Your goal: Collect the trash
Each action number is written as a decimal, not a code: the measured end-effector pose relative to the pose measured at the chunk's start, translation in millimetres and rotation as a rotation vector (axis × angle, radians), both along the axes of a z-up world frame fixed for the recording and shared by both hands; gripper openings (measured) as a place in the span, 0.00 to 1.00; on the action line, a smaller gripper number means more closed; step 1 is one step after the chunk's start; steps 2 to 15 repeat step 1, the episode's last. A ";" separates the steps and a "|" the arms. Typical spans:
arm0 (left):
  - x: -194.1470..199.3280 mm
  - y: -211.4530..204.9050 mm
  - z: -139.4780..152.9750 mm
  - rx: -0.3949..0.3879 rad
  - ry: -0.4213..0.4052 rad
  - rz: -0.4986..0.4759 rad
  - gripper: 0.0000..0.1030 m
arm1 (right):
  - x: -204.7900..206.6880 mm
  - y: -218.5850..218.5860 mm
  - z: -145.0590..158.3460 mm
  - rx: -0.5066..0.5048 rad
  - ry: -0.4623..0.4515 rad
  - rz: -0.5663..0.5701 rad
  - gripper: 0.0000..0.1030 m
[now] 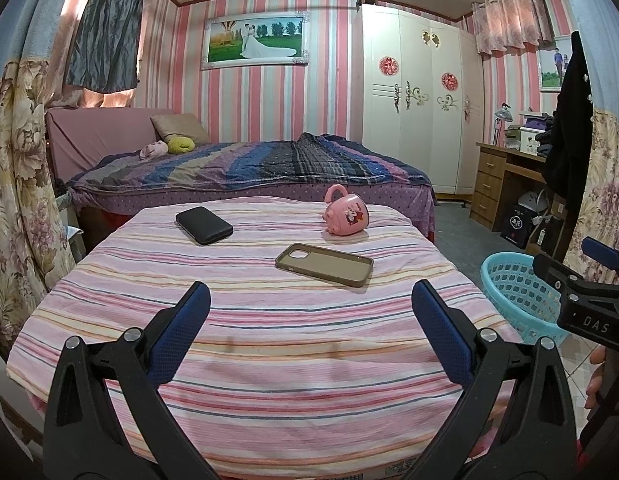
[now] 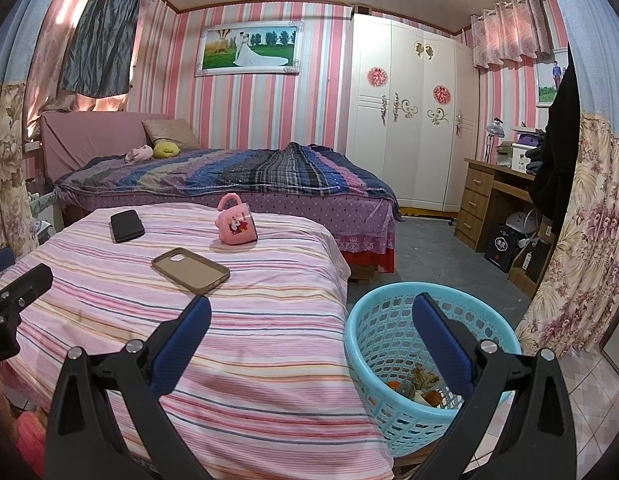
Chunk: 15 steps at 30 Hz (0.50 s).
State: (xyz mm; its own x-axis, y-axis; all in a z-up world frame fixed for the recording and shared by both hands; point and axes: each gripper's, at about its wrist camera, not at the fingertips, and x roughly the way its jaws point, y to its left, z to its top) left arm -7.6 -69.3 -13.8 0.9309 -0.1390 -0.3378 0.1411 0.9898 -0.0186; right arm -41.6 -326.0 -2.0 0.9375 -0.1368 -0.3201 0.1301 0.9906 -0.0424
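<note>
A light blue plastic basket [image 2: 393, 344] stands on the floor right of the striped table [image 2: 237, 332]; several scraps of trash [image 2: 423, 386] lie in its bottom. It also shows at the right in the left wrist view [image 1: 513, 292]. My left gripper [image 1: 309, 320] is open and empty above the near part of the striped cloth [image 1: 269, 344]. My right gripper [image 2: 309, 328] is open and empty, spanning the table's right edge and the basket. On the cloth lie a pink mug on its side [image 1: 346, 215], a tan phone case [image 1: 324, 264] and a black wallet [image 1: 204, 225].
A bed with a dark patterned blanket [image 1: 249, 168] stands behind the table. A white wardrobe [image 1: 421, 96] and a wooden desk [image 1: 505, 180] are at the back right. Floral curtains [image 2: 581, 232] hang close on both sides. The right gripper's body shows in the left wrist view [image 1: 589, 300].
</note>
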 end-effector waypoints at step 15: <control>-0.1 0.0 -0.3 0.001 0.001 0.000 0.95 | 0.1 -0.9 0.1 0.001 0.001 0.000 0.95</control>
